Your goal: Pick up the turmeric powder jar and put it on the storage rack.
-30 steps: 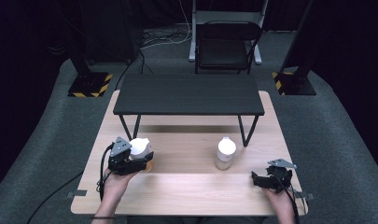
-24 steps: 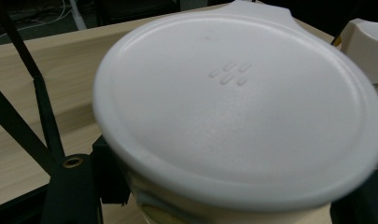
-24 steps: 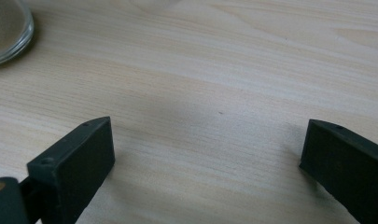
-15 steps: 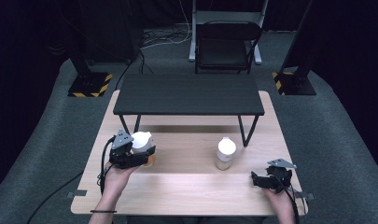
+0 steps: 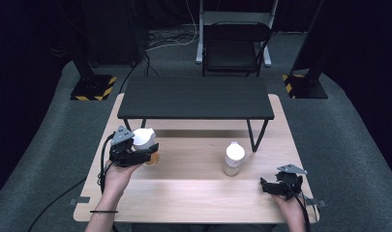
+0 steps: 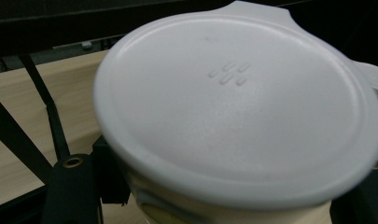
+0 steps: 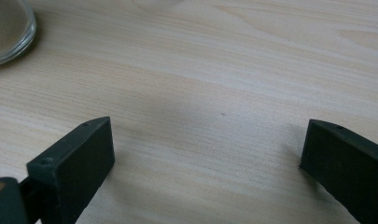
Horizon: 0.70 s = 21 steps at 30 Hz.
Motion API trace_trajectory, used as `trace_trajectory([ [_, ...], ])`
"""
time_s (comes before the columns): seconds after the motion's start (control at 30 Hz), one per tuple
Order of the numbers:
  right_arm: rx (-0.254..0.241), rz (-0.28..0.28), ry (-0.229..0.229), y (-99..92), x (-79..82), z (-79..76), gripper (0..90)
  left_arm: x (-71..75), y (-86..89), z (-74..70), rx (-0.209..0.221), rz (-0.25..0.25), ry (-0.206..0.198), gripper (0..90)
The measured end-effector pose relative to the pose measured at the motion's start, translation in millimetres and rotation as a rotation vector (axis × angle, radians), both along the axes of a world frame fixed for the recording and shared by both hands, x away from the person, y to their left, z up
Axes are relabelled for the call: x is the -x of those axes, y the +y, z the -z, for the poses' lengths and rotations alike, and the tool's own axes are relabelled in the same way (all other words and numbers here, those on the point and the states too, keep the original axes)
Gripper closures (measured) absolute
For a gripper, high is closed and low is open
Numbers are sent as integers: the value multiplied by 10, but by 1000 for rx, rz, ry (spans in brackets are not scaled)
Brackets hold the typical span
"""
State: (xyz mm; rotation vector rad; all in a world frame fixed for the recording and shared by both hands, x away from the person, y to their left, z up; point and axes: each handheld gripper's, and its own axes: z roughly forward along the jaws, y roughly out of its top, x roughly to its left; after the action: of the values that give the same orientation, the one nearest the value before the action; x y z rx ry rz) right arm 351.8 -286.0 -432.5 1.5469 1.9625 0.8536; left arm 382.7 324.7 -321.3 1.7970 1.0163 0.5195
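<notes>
My left hand-held gripper [image 5: 144, 153] is clenched around a white-lidded container [image 5: 143, 139], held above the left part of the light wooden surface [image 5: 193, 193], just in front of the low black shelf [image 5: 196, 98] that stands across the surface's far half. In the left gripper view, the container's round white lid [image 6: 233, 102] sits close before the camera, a small tab jutting from its far rim, with my black jaws pressed against the pale body below it on either side. A second white-lidded jar [image 5: 233, 158] stands upright near the middle of the surface, well apart from the first. My right hand-held gripper [image 5: 270, 186] rests low at the surface's right front corner, its jaws spread wide with nothing between them but bare wood; the rim of a glass vessel [image 7: 9, 28] shows at the upper left of the right gripper view.
</notes>
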Motion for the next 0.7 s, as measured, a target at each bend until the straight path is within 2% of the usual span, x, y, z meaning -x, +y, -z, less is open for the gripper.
trace_trajectory([
  [0.33,0,0,0,0,0,0,14,-34,-20,-137,3,4,-13,298],
  [0.47,0,0,0,0,0,0,14,-60,-38,-209,-11,9,-16,299],
  [0.7,0,0,0,0,0,0,15,-105,-28,-320,9,22,-29,299],
])
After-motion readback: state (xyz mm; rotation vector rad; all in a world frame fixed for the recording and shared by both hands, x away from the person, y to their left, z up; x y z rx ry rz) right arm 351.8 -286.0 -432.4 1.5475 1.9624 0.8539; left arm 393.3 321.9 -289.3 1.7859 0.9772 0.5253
